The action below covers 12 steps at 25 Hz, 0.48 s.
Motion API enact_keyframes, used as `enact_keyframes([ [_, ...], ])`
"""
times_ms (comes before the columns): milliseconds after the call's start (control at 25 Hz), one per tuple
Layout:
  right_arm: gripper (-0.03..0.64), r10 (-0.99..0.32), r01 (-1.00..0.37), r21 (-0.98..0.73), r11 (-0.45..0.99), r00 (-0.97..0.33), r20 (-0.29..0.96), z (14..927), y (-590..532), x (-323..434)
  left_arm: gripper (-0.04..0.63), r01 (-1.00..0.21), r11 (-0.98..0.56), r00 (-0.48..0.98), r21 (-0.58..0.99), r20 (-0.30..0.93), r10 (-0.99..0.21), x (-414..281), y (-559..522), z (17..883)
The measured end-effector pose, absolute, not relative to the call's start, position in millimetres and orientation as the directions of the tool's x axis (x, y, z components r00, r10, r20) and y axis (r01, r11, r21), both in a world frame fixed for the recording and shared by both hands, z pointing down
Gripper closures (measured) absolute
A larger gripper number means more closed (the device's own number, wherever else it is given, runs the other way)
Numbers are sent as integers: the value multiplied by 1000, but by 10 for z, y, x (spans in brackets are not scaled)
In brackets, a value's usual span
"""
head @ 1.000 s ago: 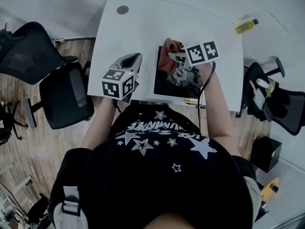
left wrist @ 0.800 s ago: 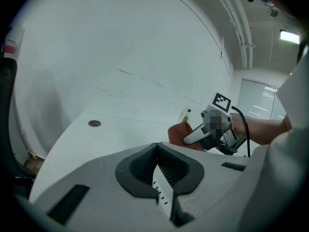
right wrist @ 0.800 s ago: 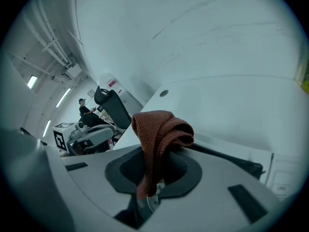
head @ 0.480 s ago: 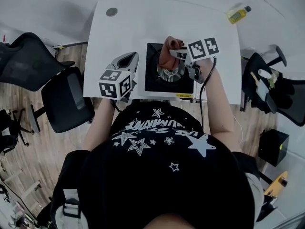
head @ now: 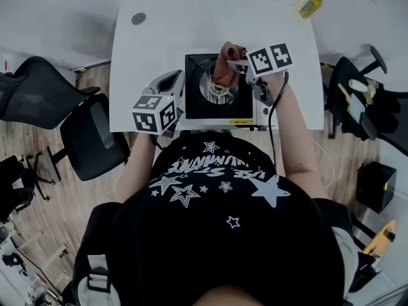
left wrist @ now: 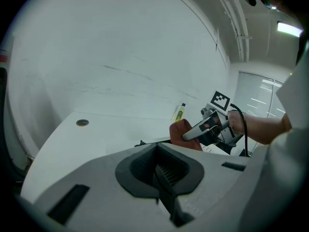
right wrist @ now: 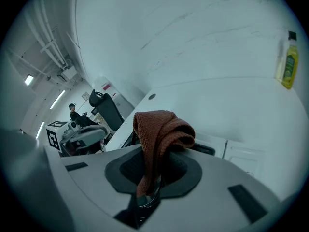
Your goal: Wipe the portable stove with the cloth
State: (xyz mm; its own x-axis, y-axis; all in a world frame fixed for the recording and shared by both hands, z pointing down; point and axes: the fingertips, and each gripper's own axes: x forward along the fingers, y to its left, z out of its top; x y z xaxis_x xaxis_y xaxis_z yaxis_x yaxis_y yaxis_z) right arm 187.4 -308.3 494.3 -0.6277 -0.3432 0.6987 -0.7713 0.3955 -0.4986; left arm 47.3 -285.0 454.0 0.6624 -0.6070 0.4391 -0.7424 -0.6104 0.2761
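Head view looks down; gripper views share the table (head: pixel 159 37).

A white table (head: pixel 159 43) carries a yellow bottle (head: pixel 310 4) at its far right corner and a round grommet (head: pixel 138 18) far left. Black chairs (head: pixel 89 132) stand on the wooden floor (head: pixel 51 215); a black box (head: pixel 374 187) sits right.
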Motion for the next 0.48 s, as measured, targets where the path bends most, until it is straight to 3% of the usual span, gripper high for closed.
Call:
enact_keyframes([
  [480, 555, -404, -781, -528, 334, -625, 668, 4890, -3015, 2434, 589, -745, -615, 655, 256, 454, -604, 720, -2811, 4523],
])
